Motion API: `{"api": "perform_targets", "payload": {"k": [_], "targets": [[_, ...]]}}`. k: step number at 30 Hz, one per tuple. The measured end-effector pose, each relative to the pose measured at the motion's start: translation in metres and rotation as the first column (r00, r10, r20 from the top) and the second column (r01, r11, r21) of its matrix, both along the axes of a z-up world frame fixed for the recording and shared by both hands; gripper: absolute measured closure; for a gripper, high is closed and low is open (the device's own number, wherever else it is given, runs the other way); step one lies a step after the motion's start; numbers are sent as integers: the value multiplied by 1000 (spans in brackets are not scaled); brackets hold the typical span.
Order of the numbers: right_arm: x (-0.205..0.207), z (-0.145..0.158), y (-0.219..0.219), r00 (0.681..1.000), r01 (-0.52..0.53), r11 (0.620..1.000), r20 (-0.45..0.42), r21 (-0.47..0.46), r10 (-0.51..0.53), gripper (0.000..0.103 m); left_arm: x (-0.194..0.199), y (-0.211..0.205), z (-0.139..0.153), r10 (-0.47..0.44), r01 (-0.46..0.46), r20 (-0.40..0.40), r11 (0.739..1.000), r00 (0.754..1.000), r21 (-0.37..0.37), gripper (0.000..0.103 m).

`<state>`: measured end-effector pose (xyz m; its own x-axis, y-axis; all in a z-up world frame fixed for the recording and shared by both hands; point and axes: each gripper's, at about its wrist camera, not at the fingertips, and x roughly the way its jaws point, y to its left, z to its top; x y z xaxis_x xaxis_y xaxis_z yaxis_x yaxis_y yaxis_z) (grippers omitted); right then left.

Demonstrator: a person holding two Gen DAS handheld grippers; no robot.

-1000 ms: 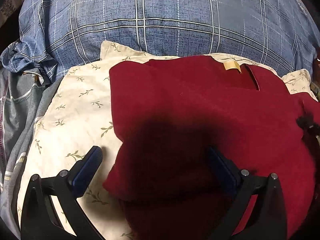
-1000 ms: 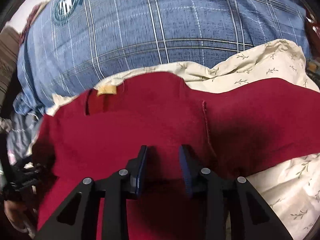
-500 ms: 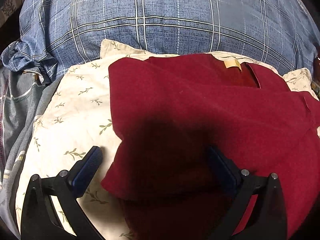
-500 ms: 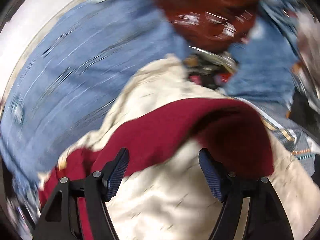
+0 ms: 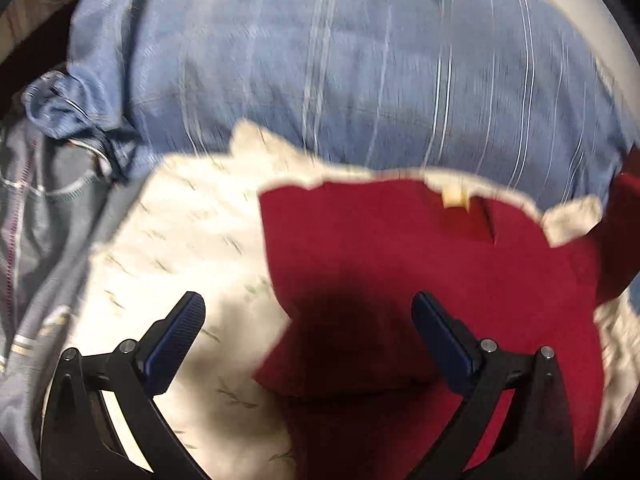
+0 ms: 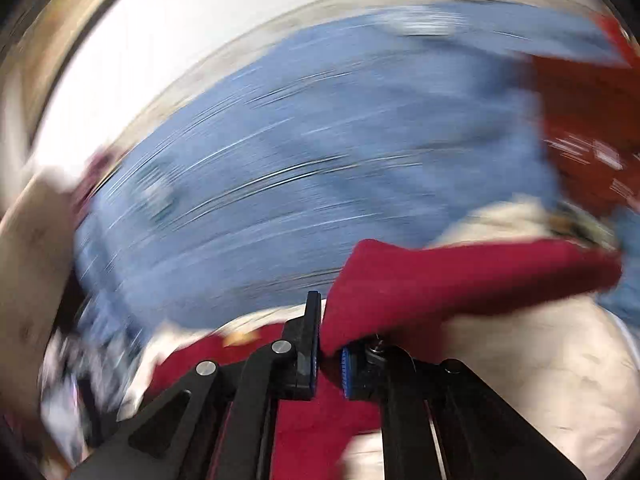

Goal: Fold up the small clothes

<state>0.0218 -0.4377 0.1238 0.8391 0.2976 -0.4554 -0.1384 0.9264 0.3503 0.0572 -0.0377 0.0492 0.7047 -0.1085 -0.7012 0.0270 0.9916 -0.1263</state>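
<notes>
A dark red garment (image 5: 400, 260) lies flat on a cream leaf-print cloth (image 5: 180, 232), its tan neck label (image 5: 454, 200) at the far edge. My left gripper (image 5: 308, 304) hovers open over the garment's near left corner, its left pad above the cream cloth and nothing between its fingers. In the blurred right wrist view, my right gripper (image 6: 326, 332) has its jaws closing tight on the garment's sleeve (image 6: 460, 276). The cloth is pinched between the pads and lifted off the cream cloth (image 6: 520, 380). The rest of the garment (image 6: 320, 420) lies below the fingers.
A blue plaid duvet (image 5: 320, 80) bulges behind the garment. Grey clothing (image 5: 40, 220) is heaped at the left. A red-orange cloth (image 6: 592, 120) lies at the far right, and a white wall (image 6: 200, 40) stands beyond the duvet.
My right gripper opened, swung to the sleeve, shut on it and rose with it. My left gripper stayed open and lifted slightly; its view now reaches farther up the duvet.
</notes>
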Motion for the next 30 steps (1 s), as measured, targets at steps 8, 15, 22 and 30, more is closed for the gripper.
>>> {"api": "perform_targets", "payload": {"k": [8,15,22,30], "targets": [[38,-98,166,879,-377,926,-314,7,360,54,-6,5,4,-43,43,-17,999,999,-16,0],[3,-86,120,926,-293,956,-245,10,286,38,-9,4,1,-64,64,-16,998,998,-22,0],[31,-103,82,930,-198,961,-274,193,246,36,-13,4,7,-62,62,0,997,998,-37,0],[62,-76,145,931,-330,934,-112,138,346,36,-17,24,17,-20,21,22,999,1000,-43,0]]}}
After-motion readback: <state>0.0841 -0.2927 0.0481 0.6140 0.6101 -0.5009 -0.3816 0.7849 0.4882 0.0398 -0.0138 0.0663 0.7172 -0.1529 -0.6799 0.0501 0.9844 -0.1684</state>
